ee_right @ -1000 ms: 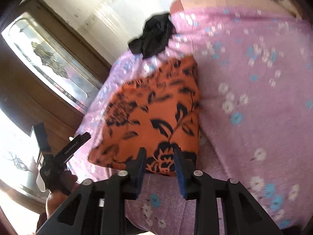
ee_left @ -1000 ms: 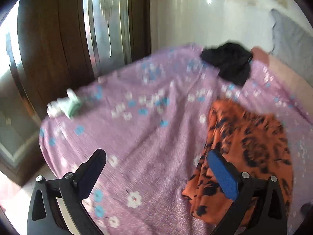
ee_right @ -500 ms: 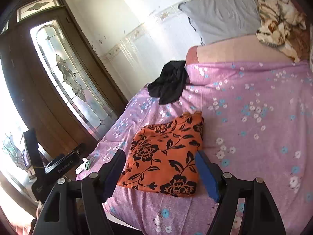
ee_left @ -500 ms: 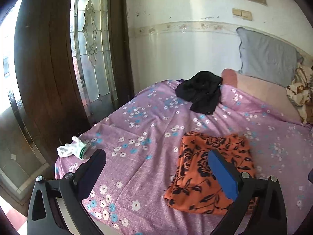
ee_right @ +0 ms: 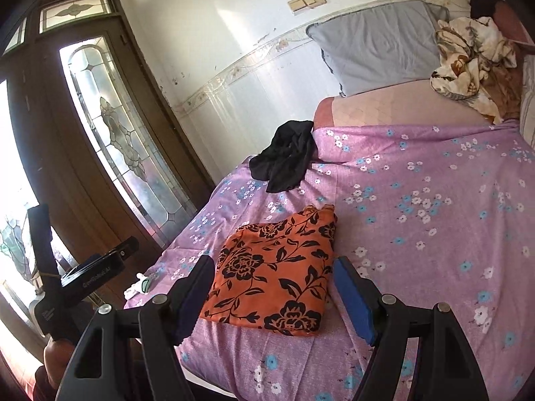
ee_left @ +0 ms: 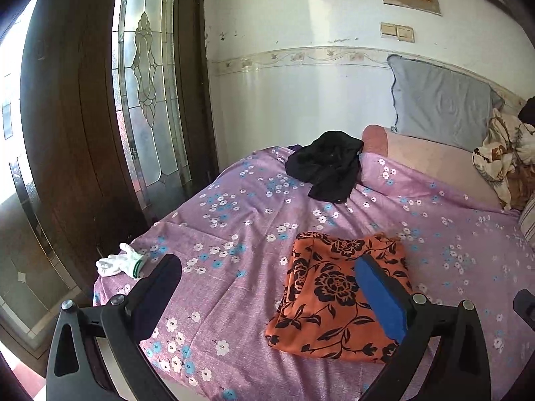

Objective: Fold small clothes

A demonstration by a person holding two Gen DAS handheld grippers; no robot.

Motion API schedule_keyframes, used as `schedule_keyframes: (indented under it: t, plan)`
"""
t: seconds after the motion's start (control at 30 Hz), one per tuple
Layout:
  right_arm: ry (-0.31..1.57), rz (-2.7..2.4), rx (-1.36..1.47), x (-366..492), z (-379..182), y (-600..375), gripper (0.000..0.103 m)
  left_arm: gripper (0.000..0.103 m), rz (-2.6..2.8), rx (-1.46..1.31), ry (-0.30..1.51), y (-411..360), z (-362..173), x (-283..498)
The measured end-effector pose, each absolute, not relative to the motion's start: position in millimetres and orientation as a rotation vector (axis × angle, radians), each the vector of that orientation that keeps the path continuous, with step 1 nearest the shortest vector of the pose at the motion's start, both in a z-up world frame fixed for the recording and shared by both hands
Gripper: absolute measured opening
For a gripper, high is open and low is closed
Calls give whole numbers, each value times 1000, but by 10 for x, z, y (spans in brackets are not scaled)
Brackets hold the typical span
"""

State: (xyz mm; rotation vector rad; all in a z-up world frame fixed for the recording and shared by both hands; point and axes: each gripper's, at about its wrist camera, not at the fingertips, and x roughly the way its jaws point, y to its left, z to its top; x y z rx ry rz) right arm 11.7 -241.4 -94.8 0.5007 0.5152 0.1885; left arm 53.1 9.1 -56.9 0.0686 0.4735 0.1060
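Grippers first. Right gripper (ee_right: 272, 295): jaws apart, having just been opening within the last second; nothing between the pads, blue pad on its 3 o'clock finger. It hangs above the near edge of the bed, clear of the cloth. Left gripper (ee_left: 267, 297): jaws spread wide, empty, also above the bed and touching nothing.

Folded orange garment (ee_right: 277, 270), black flower print, lies flat on the purple floral bedsheet (ee_right: 434, 207). In the right wrist view it sits straight ahead at 12 o'clock, framed by the two fingers but below and beyond them, not pinched. In the left wrist view the same garment (ee_left: 341, 297) lies toward 2 o'clock from the gap's centre, partly hidden behind the blue-padded finger; the sheet (ee_left: 234, 234) fills the rest of the gap.

Further out: crumpled black garment (ee_right: 284, 160) at 12 o'clock beyond the orange one, well apart from it, near the far edge of the sheet; same heap in the left view (ee_left: 327, 167). White glove (ee_left: 120, 264) with a green cuff stripe at 9 o'clock on the sheet's corner, near the left finger's tip. Grey pillow (ee_left: 438, 113) against the wall at 1 o'clock; a patterned cream cloth (ee_right: 468, 63) bunched beside it at the right. Wooden door with leaded glass (ee_left: 147, 100) at 10 o'clock. The left gripper's body and the hand holding it show at 8 o'clock in the right view.
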Motion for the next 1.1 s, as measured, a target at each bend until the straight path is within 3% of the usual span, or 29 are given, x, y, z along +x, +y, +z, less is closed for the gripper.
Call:
schedule_keyframes:
  t: [1.1]
  plan:
    - [550,204,562,178,-1145,-2527,77,103,92,90,505,15,-684,611]
